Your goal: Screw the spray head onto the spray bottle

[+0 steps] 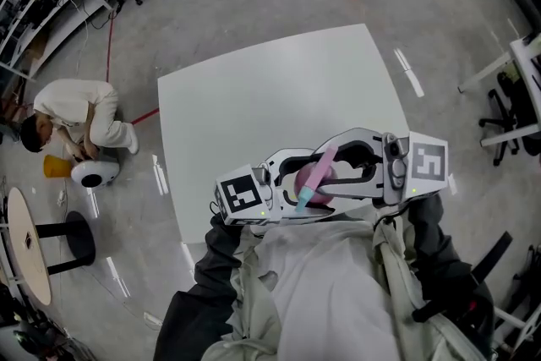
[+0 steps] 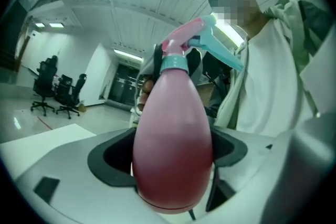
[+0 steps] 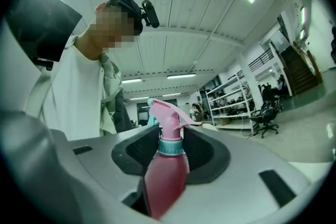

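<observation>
A pink spray bottle (image 1: 314, 173) with a pink and teal spray head hangs in the air close to my chest, above the near edge of the white table (image 1: 270, 97). My left gripper (image 1: 292, 186) is shut on the bottle's wide body (image 2: 173, 139), and the spray head (image 2: 189, 42) points away from its camera. My right gripper (image 1: 342, 169) comes in from the right. In the right gripper view its black pads sit against the teal collar (image 3: 170, 147) under the spray head (image 3: 164, 115). The head sits straight on the bottle neck.
A person (image 1: 76, 118) crouches on the floor to the left beside a white device (image 1: 95, 173). A round side table (image 1: 25, 245) stands at the lower left. Office chairs (image 1: 507, 127) and desk edges are at the right, more chairs at the back.
</observation>
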The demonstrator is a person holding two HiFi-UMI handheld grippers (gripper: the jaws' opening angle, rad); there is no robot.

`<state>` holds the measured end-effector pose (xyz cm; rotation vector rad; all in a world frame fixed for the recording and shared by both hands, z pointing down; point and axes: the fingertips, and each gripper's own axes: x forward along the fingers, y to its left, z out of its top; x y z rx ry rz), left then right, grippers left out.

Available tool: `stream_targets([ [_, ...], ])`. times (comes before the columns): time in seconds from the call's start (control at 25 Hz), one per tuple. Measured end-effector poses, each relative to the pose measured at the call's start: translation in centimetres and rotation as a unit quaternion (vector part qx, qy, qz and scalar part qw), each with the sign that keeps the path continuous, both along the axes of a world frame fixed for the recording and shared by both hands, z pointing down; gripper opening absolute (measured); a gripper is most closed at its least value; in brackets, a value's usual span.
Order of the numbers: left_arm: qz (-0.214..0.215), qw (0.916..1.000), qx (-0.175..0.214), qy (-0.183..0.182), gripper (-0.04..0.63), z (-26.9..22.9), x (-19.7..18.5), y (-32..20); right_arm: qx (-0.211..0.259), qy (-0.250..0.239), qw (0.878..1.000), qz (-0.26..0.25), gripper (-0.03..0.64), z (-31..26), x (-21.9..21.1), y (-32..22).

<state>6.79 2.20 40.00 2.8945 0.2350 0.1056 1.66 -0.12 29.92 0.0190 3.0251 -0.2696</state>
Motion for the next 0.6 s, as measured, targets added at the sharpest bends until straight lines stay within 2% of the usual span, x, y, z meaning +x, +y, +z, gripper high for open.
stream_targets([
  [0.12,-0.095,0.9952,0.018,-0.014,0.426,0.6,-1.0,-3.4,0.013,0.035,0.993,0.108,0.135,0.8,0.2,-3.0],
  [0.2,-0.163,0.9850,0.037,-0.040,0.426,1.4,-1.4,-5.5,0.021,0.066,0.979,0.193,0.135,1.6,0.2,-4.9],
  [0.28,-0.232,0.9685,0.059,-0.070,0.426,2.2,-1.5,-7.3,0.019,0.084,0.956,0.280,0.133,2.2,0.3,-6.3],
  [0.36,-0.295,0.9472,0.075,-0.102,0.426,3.0,-1.5,-8.7,0.013,0.097,0.927,0.362,0.133,2.8,0.6,-7.3],
  [0.4,-0.319,0.9380,0.076,-0.113,0.426,3.3,-1.5,-9.1,0.010,0.100,0.915,0.391,0.133,3.1,0.7,-7.5],
  [0.44,-0.333,0.9333,0.070,-0.114,0.426,3.5,-1.4,-9.2,0.012,0.098,0.908,0.407,0.133,3.2,0.8,-7.6],
  [0.48,-0.335,0.9345,0.059,-0.105,0.426,3.4,-1.2,-9.1,0.020,0.093,0.909,0.407,0.133,3.1,0.6,-7.5],
  [0.52,-0.326,0.9402,0.045,-0.087,0.426,3.2,-1.0,-8.8,0.032,0.085,0.915,0.393,0.134,2.8,0.3,-7.2],
  [0.6,-0.287,0.9564,0.033,-0.046,0.426,2.3,-0.8,-7.6,0.048,0.070,0.937,0.340,0.136,2.3,-0.3,-6.0],
])
